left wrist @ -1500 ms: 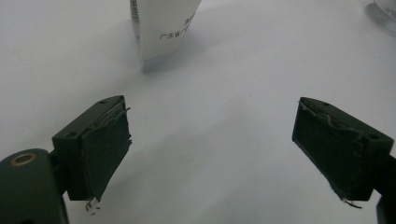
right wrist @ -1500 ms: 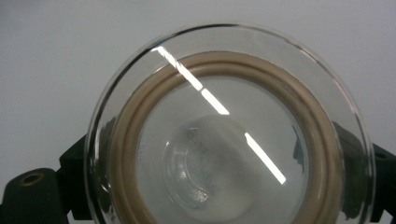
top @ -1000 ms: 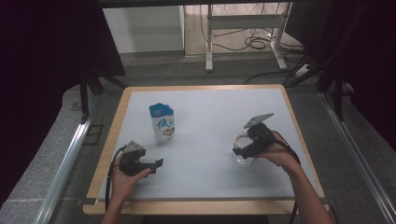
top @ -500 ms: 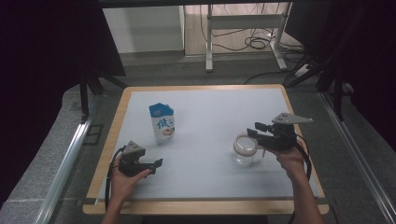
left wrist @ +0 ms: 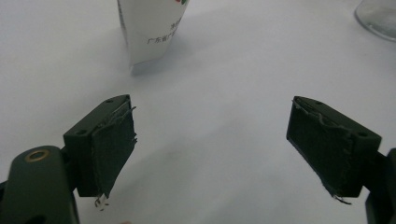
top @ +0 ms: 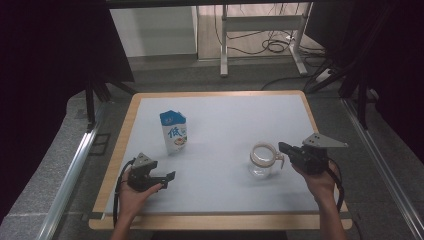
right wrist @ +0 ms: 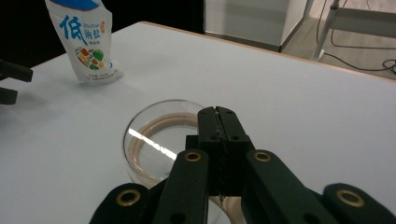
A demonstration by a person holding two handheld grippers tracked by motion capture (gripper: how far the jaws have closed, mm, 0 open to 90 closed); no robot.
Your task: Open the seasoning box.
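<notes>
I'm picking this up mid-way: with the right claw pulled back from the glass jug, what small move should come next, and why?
Probably send the left claw forward to the salt pouch. Its jaws stand wide open with nothing between them, and the pouch stands upright just ahead on the table. The right claw is shut with nothing between its jaws, beside the glass jug, which stands open-topped.

A white table (top: pixel 220 110) with a wooden edge stands on a grey floor (top: pixel 55 175), black curtains (top: pixel 50 45) hang at both sides, and behind it stand a white wall (top: pixel 152 30) and a metal desk frame (top: pixel 260 30) with black cables (top: pixel 272 46).
</notes>
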